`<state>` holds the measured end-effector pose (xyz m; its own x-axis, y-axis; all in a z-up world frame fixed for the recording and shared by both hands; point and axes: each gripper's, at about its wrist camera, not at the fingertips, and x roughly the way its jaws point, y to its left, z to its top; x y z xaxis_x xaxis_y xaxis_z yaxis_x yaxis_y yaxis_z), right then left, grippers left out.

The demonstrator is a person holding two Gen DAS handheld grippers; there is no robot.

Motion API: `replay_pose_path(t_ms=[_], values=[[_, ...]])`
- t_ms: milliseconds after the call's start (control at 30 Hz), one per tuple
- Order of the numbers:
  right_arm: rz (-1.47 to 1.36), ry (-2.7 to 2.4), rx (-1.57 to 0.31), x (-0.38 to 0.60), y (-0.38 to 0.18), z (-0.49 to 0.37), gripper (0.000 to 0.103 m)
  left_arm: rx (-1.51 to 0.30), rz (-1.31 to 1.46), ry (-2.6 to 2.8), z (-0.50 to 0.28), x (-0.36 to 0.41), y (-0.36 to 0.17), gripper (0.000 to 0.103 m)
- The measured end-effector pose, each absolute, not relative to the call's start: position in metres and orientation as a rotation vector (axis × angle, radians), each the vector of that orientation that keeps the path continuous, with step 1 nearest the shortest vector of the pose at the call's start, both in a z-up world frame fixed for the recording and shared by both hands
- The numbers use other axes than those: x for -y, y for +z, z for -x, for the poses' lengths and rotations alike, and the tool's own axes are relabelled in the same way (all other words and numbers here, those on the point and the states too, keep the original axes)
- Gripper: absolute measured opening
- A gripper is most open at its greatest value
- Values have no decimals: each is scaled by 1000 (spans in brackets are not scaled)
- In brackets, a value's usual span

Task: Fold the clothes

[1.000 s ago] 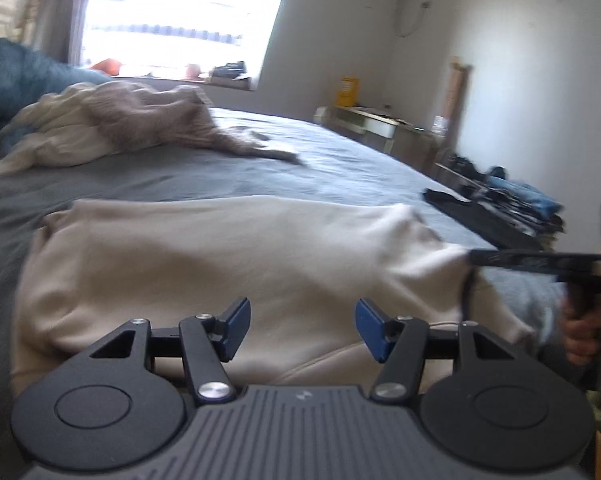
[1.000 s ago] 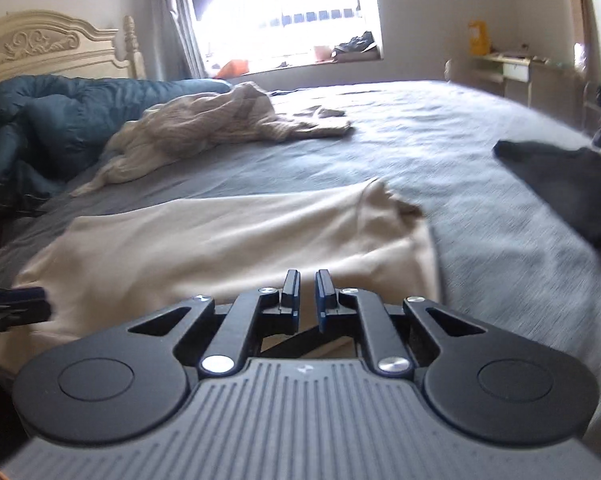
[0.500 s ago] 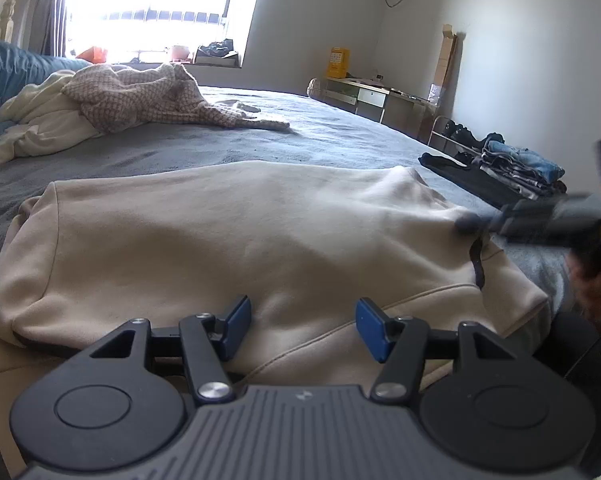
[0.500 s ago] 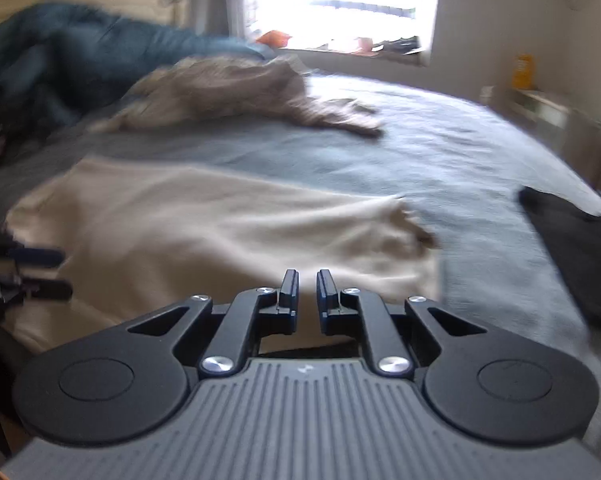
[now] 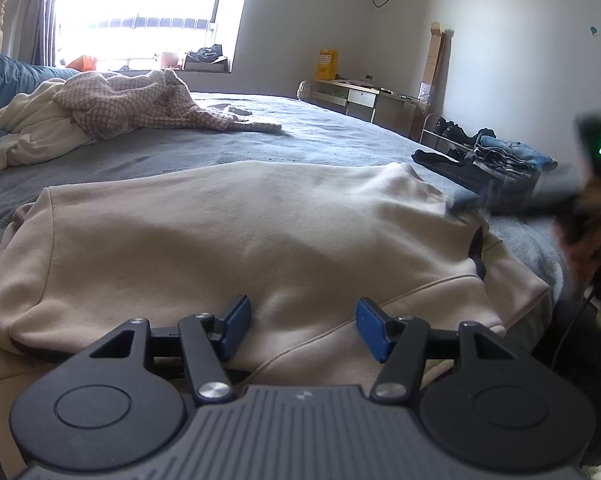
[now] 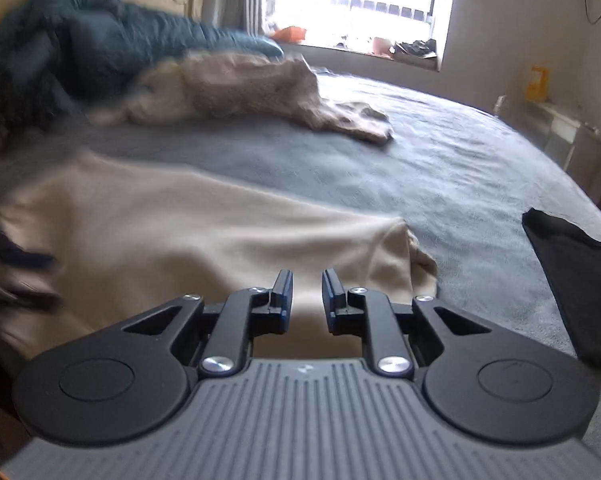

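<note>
A cream sweatshirt [image 5: 240,232] lies spread on the grey bed cover [image 5: 340,136], folded into a wide block. My left gripper [image 5: 303,327] hovers just above its near hem, wide open, with nothing between the blue pads. In the right wrist view the same sweatshirt [image 6: 188,232] fills the left half. My right gripper [image 6: 307,300] stands over its near right edge, with its fingers a small gap apart and holding nothing. The right gripper [image 5: 464,203] shows blurred at the garment's right corner, held by a hand [image 5: 588,240]. The left gripper [image 6: 16,276] is a dark blur at the left.
A checked garment and white cloth [image 5: 112,108] lie heaped at the far left, beside a teal duvet [image 6: 100,36]. A black garment [image 6: 580,280] and folded jeans [image 5: 508,156] sit at the bed's right edge. A desk [image 5: 364,98] stands by the wall.
The right gripper's fingers have parted from nearly shut to a small gap, and its view has swung left. The left gripper stays open over the hem.
</note>
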<state>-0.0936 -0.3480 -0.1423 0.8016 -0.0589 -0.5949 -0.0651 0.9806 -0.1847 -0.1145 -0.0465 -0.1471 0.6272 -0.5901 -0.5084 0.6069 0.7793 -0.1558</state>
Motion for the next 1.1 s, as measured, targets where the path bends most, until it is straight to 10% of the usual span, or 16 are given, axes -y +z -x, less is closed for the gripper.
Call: replay_pose_path(t_ms=[1100], values=[[100,219,-676,314,-165,131,16,-574,-26,-713,112,44,-150,62]])
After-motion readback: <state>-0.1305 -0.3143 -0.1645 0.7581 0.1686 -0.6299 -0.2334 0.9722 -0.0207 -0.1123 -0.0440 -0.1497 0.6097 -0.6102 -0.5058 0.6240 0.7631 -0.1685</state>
